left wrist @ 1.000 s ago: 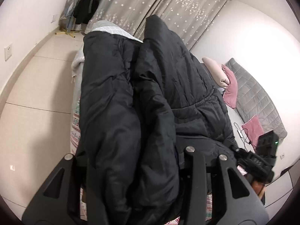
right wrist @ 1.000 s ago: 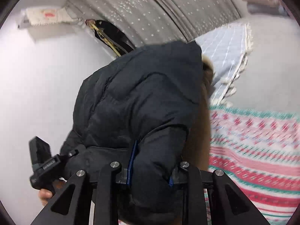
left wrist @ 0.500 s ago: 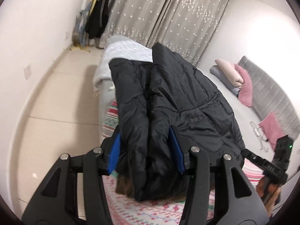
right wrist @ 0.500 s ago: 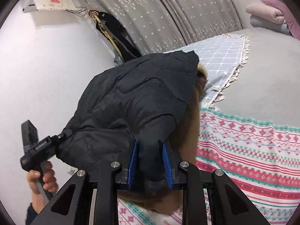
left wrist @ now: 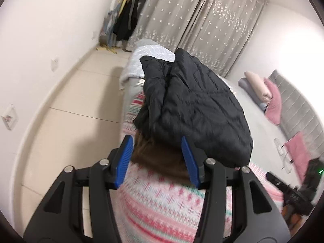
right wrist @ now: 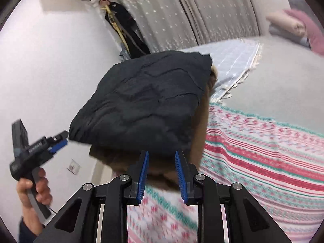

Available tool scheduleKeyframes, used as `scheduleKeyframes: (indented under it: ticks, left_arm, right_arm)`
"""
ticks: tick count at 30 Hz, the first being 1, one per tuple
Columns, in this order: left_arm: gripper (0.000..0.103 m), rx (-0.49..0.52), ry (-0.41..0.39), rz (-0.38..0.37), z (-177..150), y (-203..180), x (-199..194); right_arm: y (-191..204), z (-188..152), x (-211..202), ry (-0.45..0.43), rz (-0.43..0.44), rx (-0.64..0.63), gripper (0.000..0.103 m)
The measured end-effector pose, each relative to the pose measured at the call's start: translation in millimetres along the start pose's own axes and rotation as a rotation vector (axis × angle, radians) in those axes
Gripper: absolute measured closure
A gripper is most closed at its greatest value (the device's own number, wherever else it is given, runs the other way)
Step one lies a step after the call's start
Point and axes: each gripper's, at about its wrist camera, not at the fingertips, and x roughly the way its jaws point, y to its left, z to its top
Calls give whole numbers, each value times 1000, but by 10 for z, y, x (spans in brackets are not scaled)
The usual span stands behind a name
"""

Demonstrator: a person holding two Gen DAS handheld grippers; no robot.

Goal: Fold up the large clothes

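A black puffer jacket point(left wrist: 194, 109) lies folded in a thick bundle on the bed, with brown fur trim point(left wrist: 162, 158) sticking out at its near edge. It also shows in the right wrist view point(right wrist: 145, 105). My left gripper point(left wrist: 157, 158) is open and empty, its blue pads just short of the jacket's near edge. My right gripper point(right wrist: 162, 172) is open and empty, close to the fur trim point(right wrist: 154, 170). The left gripper also shows in the right wrist view point(right wrist: 58, 141), held in a hand beside the jacket's corner.
The jacket rests on a pink, red and teal patterned blanket point(right wrist: 263, 145) on a grey bed point(left wrist: 259, 125). A light checked throw point(right wrist: 232, 60) lies beyond. Pillows point(left wrist: 263, 93) sit at the headboard. Tiled floor point(left wrist: 66, 125) lies left of the bed. Curtains point(left wrist: 202, 20) hang behind.
Both grippers have opened and let go of the jacket, then pulled back toward me. The jacket has dropped from a held-up position to a folded bundle on the bed.
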Motion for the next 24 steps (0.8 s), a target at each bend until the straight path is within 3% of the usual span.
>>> scheduleKeyframes:
  ticks: [3, 4, 6, 8, 11, 20, 24]
  left_arm:
    - [46, 42, -39, 40, -198, -167, -410]
    - [40, 69, -52, 70, -280, -249, -572]
    - [32, 133, -90, 130, -450, -402, -952]
    - [20, 173, -137, 180, -578, -474, -1268]
    - [11, 177, -209, 233, -768, -520, -1709]
    - [3, 215, -220, 258, -1265, -557, -2321]
    - [3, 255, -205, 262, -1432, -632, -2483]
  right_arm:
    - [203, -185, -275, 6, 34, -24, 72]
    - [277, -227, -327, 8, 38, -40, 69]
    - [486, -348, -509, -5, 39, -87, 56]
    - [680, -445, -724, -33, 58, -117, 51]
    - [887, -597, -1015, -71, 78, -130, 38]
    - [1222, -1024, -1719, -155, 123, -160, 13]
    - [1230, -1228, -1939, -158, 114, -147, 9]
